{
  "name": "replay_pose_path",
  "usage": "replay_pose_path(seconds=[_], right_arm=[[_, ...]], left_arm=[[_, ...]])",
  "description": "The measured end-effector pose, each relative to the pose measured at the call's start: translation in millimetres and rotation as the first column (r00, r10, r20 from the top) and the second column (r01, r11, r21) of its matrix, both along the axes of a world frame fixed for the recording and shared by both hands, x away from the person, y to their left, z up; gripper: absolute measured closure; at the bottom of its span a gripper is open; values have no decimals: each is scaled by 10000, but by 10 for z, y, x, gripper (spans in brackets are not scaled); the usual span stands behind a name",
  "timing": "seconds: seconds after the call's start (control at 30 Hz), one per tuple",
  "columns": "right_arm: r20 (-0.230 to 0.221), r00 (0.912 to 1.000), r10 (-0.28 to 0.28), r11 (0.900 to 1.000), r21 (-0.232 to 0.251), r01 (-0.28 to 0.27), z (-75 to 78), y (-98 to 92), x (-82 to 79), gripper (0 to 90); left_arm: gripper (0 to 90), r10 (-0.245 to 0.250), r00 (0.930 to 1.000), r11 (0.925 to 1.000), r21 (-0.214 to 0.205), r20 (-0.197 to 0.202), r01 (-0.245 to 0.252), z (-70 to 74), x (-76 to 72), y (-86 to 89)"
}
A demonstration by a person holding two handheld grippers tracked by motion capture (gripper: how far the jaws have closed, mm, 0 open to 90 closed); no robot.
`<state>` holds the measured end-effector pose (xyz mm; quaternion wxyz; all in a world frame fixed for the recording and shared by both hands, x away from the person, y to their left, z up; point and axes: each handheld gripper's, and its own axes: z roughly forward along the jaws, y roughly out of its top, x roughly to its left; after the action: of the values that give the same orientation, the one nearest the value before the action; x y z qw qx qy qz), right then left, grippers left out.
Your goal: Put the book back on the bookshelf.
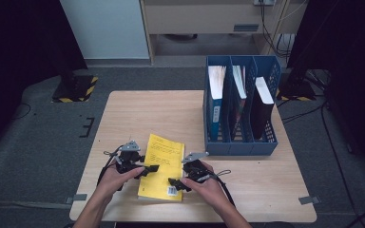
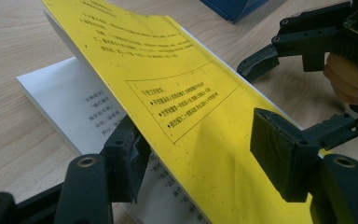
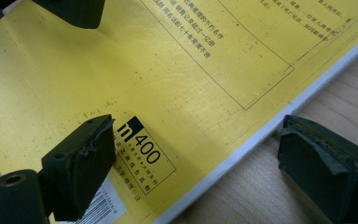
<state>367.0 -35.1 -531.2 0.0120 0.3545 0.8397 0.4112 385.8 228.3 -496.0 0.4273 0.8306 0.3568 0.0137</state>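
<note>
A yellow paperback (image 1: 164,161) lies near the front edge of the wooden table (image 1: 147,114), its barcode corner toward me. My left gripper (image 1: 149,170) is at the book's left side. In the left gripper view (image 2: 200,158) one jaw sits under the raised yellow cover (image 2: 168,79) and the other stands well above it, so the jaws are open. White printed pages (image 2: 60,93) show beneath. My right gripper (image 1: 176,183) is at the book's near right corner. In the right gripper view (image 3: 196,168) it is open: one pad is over the cover (image 3: 168,70), the other over bare wood.
A blue three-slot file holder (image 1: 240,109) stands at the back right of the table with books upright in it. One of the right gripper's fingers (image 2: 261,58) shows beyond the lifted cover. Bare wood lies left of and behind the book.
</note>
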Motion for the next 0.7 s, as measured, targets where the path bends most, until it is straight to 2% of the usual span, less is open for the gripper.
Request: replay_pose_path(seconds=[0.13, 0.23, 0.37, 0.53, 0.6, 0.7], right_arm=[[108, 9999, -20, 9999, -151, 21, 7, 5, 6, 126], [76, 10000, -10, 9999, -107, 10, 3, 1, 25, 134], [196, 9998, -70, 10000, -41, 71, -8, 2, 60, 137], [255, 9997, -20, 10000, -46, 21, -11, 0, 75, 136], [261, 9997, 1, 10000, -58, 1, -11, -1, 78, 136], [256, 9997, 35, 10000, -91, -32, -8, -5, 81, 140]], left_arm=[[325, -110, 9998, 9999, -12, -146, 109, -20, 52, -19], [284, -195, 9996, 9997, 144, -196, 198, -48, 101, -53], [282, -290, 9993, 9996, 34, -227, 291, -89, 144, -80], [343, -360, 9992, 9990, 274, -166, 365, -93, 155, -95], [416, -433, 9990, 9972, 605, -107, 438, -84, 151, -101], [455, -596, 9981, 9952, 769, -184, 609, -64, 147, -99]])
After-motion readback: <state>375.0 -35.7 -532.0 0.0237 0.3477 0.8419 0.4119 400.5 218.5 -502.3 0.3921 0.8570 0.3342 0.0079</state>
